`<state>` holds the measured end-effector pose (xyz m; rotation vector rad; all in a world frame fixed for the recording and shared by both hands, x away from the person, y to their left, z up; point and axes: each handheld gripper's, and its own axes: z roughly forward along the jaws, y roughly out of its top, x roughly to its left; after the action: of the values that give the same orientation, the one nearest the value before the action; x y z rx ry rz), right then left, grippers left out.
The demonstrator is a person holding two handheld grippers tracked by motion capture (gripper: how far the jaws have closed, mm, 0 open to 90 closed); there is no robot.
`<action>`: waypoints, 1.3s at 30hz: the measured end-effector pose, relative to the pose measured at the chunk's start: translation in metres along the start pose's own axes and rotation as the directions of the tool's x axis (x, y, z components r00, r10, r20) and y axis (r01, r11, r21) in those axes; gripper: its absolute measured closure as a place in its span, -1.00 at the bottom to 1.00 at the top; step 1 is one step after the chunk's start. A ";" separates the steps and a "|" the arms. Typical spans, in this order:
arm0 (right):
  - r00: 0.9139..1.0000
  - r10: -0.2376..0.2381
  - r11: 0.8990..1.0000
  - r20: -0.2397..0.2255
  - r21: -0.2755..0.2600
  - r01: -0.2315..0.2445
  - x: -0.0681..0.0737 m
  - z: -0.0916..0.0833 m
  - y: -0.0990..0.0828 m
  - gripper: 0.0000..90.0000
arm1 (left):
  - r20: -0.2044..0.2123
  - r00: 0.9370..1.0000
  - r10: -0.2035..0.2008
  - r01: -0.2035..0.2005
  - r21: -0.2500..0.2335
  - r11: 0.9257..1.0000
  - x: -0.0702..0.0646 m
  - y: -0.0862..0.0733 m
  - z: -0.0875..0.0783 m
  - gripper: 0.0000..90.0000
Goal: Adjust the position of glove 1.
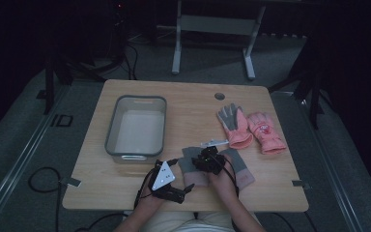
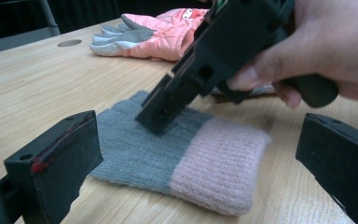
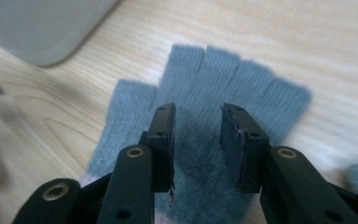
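Flat there, a knit glove (image 3: pixel 214 154), grey fingers, pink cuff.

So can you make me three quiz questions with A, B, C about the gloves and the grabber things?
1. Where is the right gripper?
A. over the grey and pink knit glove
B. inside the grey bin
C. on the puffy pink gloves

2. How many puffy pink gloves lie at the right of the table?
A. one
B. two
C. four

3. How do the right gripper's jaws stand?
A. apart, with nothing pinched
B. shut on the bin's rim
C. shut on a pink glove

Answers: 1 A, its tips are down at the glove's grey part in the left gripper view. 2 B, a pair lies side by side. 3 A, the right gripper view shows a gap between the pads.
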<state>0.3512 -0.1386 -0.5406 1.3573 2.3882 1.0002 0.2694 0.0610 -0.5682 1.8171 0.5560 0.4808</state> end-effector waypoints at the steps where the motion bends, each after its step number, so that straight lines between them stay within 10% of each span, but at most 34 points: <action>1: 1.000 0.003 1.000 -0.019 -0.016 -0.004 -0.003 -0.005 0.002 0.39 | 0.000 1.000 0.000 0.000 -0.001 1.000 0.000 0.000 0.000 -1.00; 11: 0.980 -0.198 0.976 -0.003 -0.089 0.197 -0.051 -0.066 0.003 0.40 | 0.004 1.000 0.000 0.000 0.002 1.000 0.000 0.000 0.001 -1.00; 19: 0.960 -0.279 0.960 -0.002 -0.029 0.279 -0.097 -0.085 -0.017 0.43 | 0.002 1.000 0.000 0.000 0.002 1.000 0.000 0.000 0.000 -1.00; 30: 0.957 -0.286 0.956 -0.055 0.053 0.289 -0.115 -0.058 -0.036 0.40 | 0.000 1.000 0.001 -0.001 0.000 1.000 0.000 0.000 0.000 -1.00; 39: 0.973 -0.221 0.973 -0.074 0.047 0.224 -0.117 -0.053 -0.042 0.76 | 0.004 1.000 0.014 -0.014 -0.001 1.000 -0.001 0.000 0.001 -1.00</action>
<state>0.3612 -0.2732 -0.5447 1.0564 2.5657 0.9399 0.2689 0.0599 -0.5683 1.8220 0.5404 0.4870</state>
